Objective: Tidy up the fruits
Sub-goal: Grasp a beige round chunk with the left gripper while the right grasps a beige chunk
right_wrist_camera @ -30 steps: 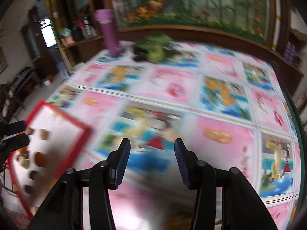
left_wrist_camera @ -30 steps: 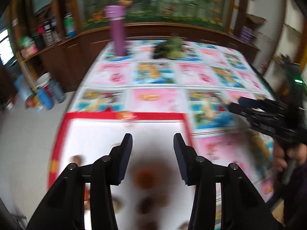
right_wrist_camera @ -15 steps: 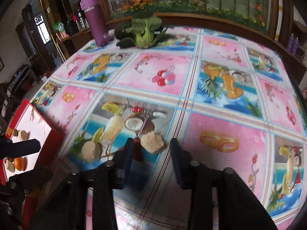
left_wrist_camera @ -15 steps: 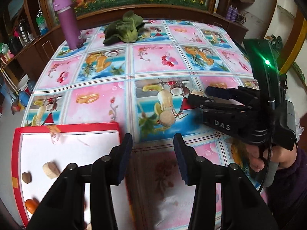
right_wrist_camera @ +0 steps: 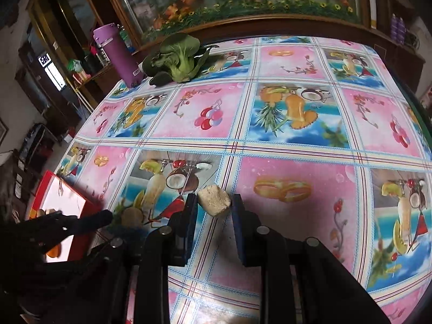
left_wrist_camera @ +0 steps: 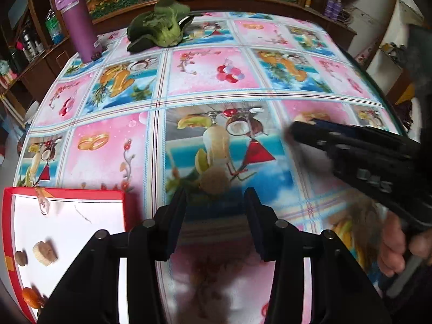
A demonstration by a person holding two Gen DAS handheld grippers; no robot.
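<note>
My right gripper (right_wrist_camera: pixel 213 206) has a tan fruit chunk (right_wrist_camera: pixel 213 200) between its fingertips; the pads stand close on both sides, and contact is unclear. My left gripper (left_wrist_camera: pixel 216 202) is open, with a round tan fruit piece (left_wrist_camera: pixel 216 181) on the table just beyond its tips; the piece also shows in the right wrist view (right_wrist_camera: pixel 132 216). A red-rimmed white tray (left_wrist_camera: pixel 67 193) at the lower left holds a tan slice (left_wrist_camera: pixel 44 252), a brown piece (left_wrist_camera: pixel 20 257) and an orange fruit (left_wrist_camera: pixel 31 297). The right gripper appears blurred in the left wrist view (left_wrist_camera: pixel 302 128).
A fruit-print tablecloth (right_wrist_camera: pixel 297 124) covers the table. A purple bottle (right_wrist_camera: pixel 117 55) and a leafy green vegetable (right_wrist_camera: pixel 179 59) stand at the far edge. Wooden cabinets and shelves surround the table on the far side and the left.
Both grippers moved forward over the table. The right gripper's fingers now flank the tan chunk. The left gripper has swung right, away from the tray, up to the round piece.
</note>
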